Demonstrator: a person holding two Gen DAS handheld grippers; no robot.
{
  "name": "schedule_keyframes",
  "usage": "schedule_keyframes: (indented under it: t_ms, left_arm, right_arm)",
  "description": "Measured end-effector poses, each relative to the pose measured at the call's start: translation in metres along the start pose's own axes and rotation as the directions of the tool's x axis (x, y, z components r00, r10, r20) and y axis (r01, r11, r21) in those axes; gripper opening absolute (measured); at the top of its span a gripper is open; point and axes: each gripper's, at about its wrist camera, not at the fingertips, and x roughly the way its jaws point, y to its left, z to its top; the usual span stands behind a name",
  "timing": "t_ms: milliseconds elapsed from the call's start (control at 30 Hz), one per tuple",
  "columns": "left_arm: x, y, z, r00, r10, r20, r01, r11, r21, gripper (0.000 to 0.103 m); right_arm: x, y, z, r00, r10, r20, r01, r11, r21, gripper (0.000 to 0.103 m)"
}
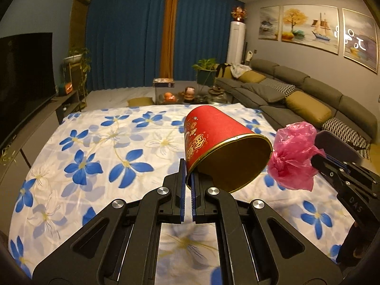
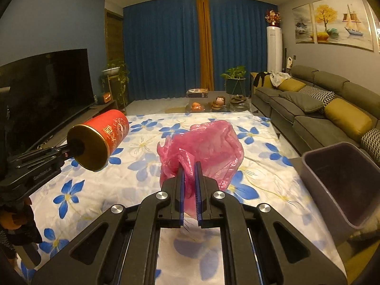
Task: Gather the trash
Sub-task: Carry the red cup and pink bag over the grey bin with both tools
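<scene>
A red paper cup (image 1: 213, 140) with gold print and a gold inside hangs tilted above the flowered cloth, mouth toward the camera. My left gripper (image 1: 188, 173) is shut on its rim. The same cup (image 2: 99, 140) shows at the left of the right wrist view, held by the left gripper (image 2: 73, 148). A crumpled pink plastic bag (image 2: 209, 149) is pinched in my right gripper (image 2: 189, 166), which is shut on it. In the left wrist view the bag (image 1: 294, 156) hangs from the right gripper (image 1: 317, 160) beside the cup.
A white cloth with blue flowers (image 1: 99, 156) covers the low table. A grey-purple bin (image 2: 337, 185) stands open at the table's right edge. A grey sofa (image 2: 320, 109) runs along the right wall, a TV (image 2: 45, 90) along the left. A glass side table with ornaments (image 2: 209, 104) stands beyond.
</scene>
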Motion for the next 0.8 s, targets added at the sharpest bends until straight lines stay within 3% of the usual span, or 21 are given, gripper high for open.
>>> schedule_keyframes:
  t_ms: [800]
  left_arm:
    - [-0.001, -0.131, -0.002, 0.988, -0.154, -0.003, 0.153, 0.979, 0.134, 0.003]
  right_arm:
    - [-0.055, -0.076, -0.012, 0.984, -0.166, 0.059, 0.162, 0.984, 0.067, 0.009]
